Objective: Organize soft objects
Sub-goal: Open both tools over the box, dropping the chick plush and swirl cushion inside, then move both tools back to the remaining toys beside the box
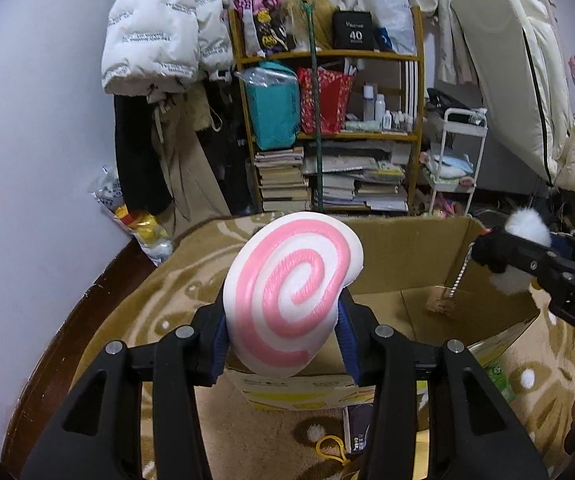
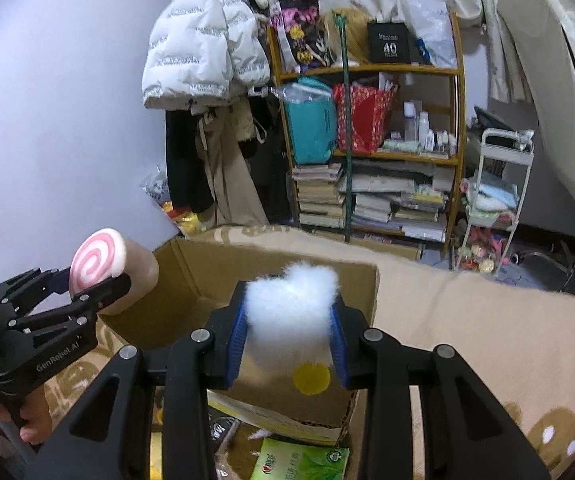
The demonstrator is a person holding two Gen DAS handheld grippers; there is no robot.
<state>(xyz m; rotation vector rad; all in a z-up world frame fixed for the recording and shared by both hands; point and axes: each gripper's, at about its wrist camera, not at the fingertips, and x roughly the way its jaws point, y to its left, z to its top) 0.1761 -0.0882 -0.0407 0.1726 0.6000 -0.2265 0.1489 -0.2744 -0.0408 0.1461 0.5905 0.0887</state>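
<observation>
Soft swirl toy (image 1: 293, 300) sat squeezed in our left gripper (image 1: 283, 344), hiding the box (image 1: 411, 252) behind it. Our right gripper (image 2: 289, 344) pinched a fluffy white toy (image 2: 291, 304), its bottom hard to see.

The pink swirl toy (image 1: 293, 294) hides the near wall of the cardboard box (image 1: 419, 248) and part of the floor inside it. The small tag (image 1: 441, 305) on the chain in the box is too small to read. The fluffy white toy (image 2: 289, 314) covers the box's middle in the right view. The green packet (image 2: 301, 462) is cut off by the bottom edge. The book (image 1: 283, 184) titles are too small to read.
</observation>
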